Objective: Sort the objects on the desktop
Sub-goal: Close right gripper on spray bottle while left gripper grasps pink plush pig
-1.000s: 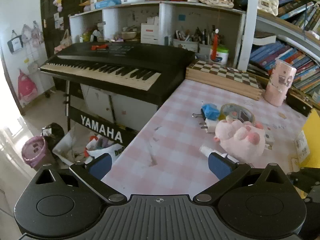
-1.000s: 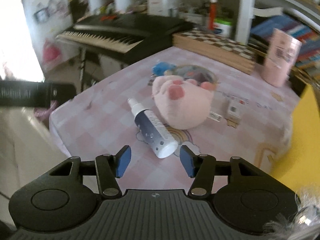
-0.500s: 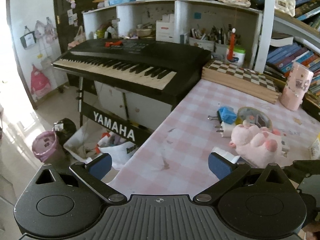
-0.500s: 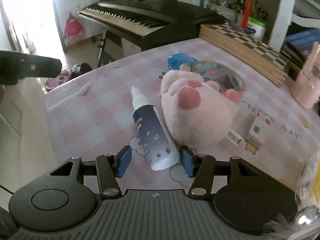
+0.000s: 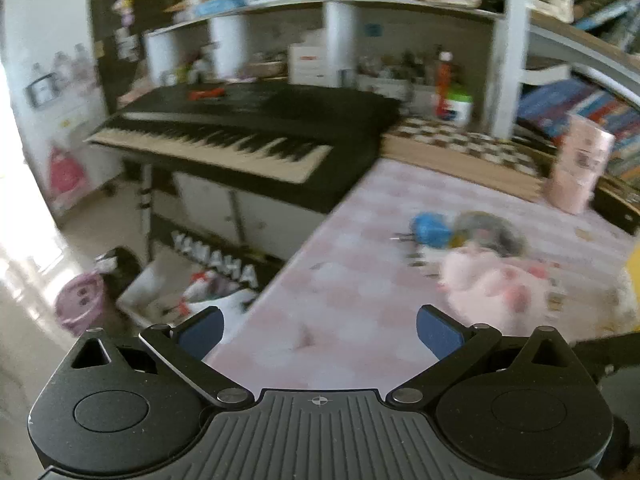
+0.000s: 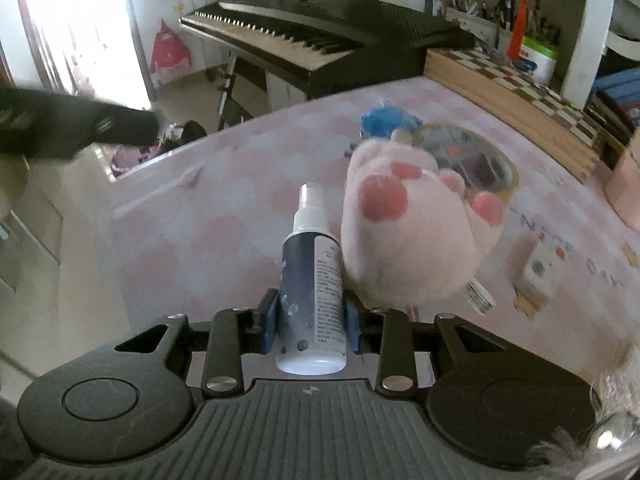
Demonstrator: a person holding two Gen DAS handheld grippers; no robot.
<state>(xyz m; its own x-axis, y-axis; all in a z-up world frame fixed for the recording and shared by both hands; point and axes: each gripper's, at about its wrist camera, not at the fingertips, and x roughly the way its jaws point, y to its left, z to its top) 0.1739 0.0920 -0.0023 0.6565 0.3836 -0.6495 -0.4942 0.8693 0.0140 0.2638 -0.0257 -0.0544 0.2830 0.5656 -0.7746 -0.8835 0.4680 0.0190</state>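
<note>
spray bottle (image 6: pixel 311 280): lies on bench (image 6: pixel 208 216), touching pink plush (image 6: pixel 412 232) | right gripper (image 6: pixel 311 320): jaws just closed, pads clamp lower body | left gripper (image 5: pixel 318 330): wide, empty | handling: likely light, rigid, slick plastic; grip mid-body, not nozzle

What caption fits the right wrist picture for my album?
Right gripper shut on the dark blue spray bottle beside the pink plush paw toy on the pink checked tablecloth.

Right claw (image 6: pixel 311 322) just closed on spray bottle (image 6: pixel 311 280), left claw (image 5: pixel 319 330) spread wide
</note>
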